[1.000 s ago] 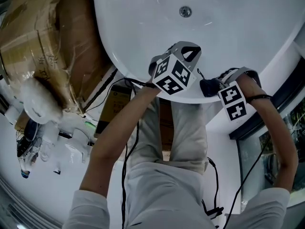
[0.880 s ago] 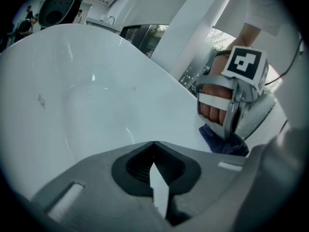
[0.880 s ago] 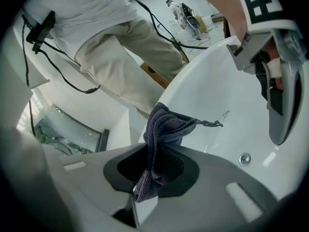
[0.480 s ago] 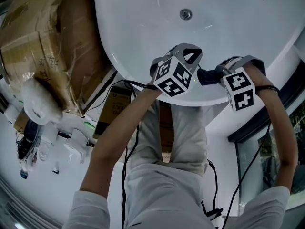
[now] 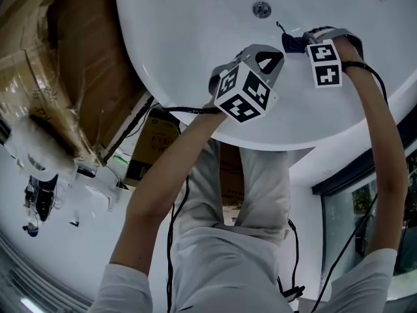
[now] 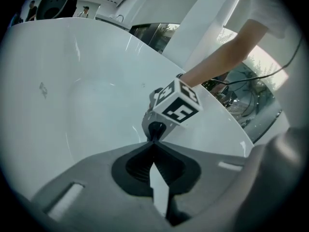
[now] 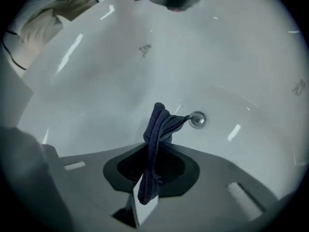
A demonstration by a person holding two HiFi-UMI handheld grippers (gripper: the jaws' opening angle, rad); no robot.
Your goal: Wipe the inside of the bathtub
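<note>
The white bathtub (image 5: 189,38) fills the upper part of the head view, its rounded end curving down toward the frame's centre and its basin opening toward the top edge. The drain (image 5: 261,9) sits on the tub floor at top centre. The right gripper (image 7: 150,151) is inside the basin at the upper right of the head view, with its jaws clamped on a dark blue cloth (image 7: 157,129). The cloth is bunched into a narrow strip. In the right gripper view its long axis runs up the frame along the line of the jaws, and its free upper end folds over to the right, pointing at the drain just beside it. The left gripper (image 6: 154,144) is held over the tub's near rim, left of the right gripper, jaws closed together with nothing between them. Wrapped cardboard boxes (image 5: 58,57) stand at the upper left.
</note>
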